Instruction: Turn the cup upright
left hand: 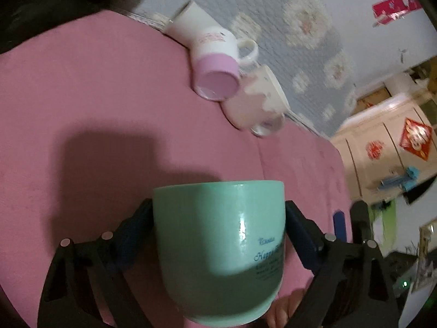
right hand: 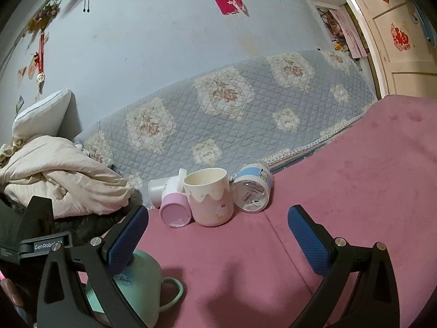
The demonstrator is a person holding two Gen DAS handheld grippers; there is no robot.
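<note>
1. Left gripper (left hand: 218,213): my two blue-padded fingers (left hand: 299,229) press on either side of the green cup (left hand: 218,248), clamped on its wall.
2. From the left wrist view the green cup fills the lower middle of the frame, with blue printed lettering on its glossy side; whether it is mouth up or mouth down I cannot tell from here.
3. From the right wrist view the same green cup (right hand: 136,281) sits at lower left, its loop handle sticking out toward the middle of the pink surface (right hand: 355,177).
4. Right gripper (right hand: 218,232): my fingers stand wide apart with nothing between them, hanging above the pink surface.
5. Farther back on the pink surface, near the edge of the grey quilted cover (right hand: 232,109), is a cluster of three cups.
6. A white mug with a pink base (right hand: 174,205) lies on its side, bottom toward me.
7. Touching it, a cream cup with a drip pattern (right hand: 209,199) stands upright, mouth open to the top.
8. Just beside that, a blue-and-white cup (right hand: 252,188) lies tipped over, its bottom facing me.
</note>
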